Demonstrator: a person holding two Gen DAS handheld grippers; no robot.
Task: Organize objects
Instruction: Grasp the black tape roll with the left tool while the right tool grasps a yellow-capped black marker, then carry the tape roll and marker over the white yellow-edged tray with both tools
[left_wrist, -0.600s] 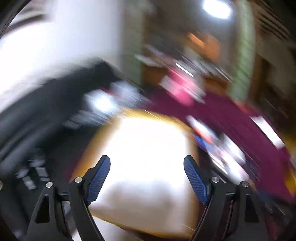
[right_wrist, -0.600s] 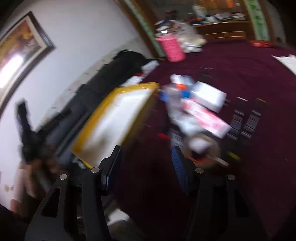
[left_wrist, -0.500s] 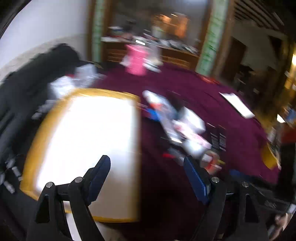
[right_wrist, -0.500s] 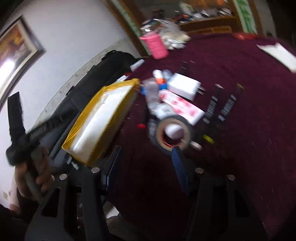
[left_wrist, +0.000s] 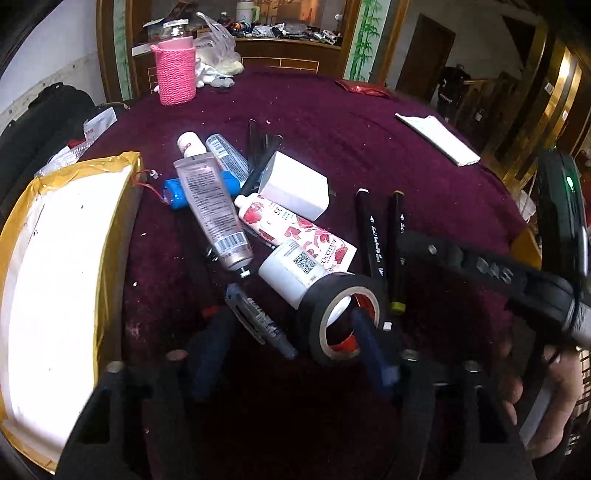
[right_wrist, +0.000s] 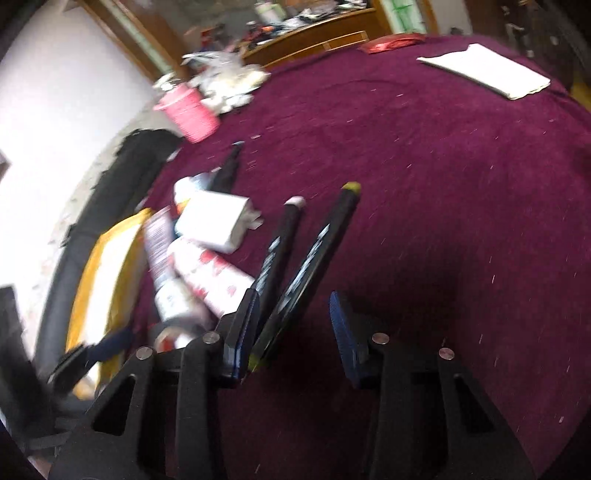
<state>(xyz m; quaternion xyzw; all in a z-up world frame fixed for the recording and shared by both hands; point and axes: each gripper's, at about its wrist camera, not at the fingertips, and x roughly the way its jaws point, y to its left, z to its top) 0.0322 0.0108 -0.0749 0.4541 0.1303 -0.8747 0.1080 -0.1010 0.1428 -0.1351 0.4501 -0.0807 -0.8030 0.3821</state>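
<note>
Floral tube (left_wrist: 295, 229) reads L'OCCITANE | left hand-held gripper (left_wrist: 291, 354) wide, empty; right hand-held gripper (right_wrist: 295, 325) likewise

Deep maroon velvety tablecloth (left_wrist: 369, 147), speckled with pale lint. Flat white parcel with yellow tape edging (left_wrist: 55, 258). Pink knitted jar sleeve (left_wrist: 175, 74). Plain white rectangular box (left_wrist: 295, 184). White cream tube with red floral print (left_wrist: 295, 229). Pinkish-grey tube with black barcode (left_wrist: 214, 210). Blue cylindrical battery with red wire (left_wrist: 177, 190). Black tape roll, red inside the core (left_wrist: 340, 317). Two black markers with white lettering (left_wrist: 384, 240), one capped yellow-green. White folded paper (left_wrist: 439, 138).
</note>
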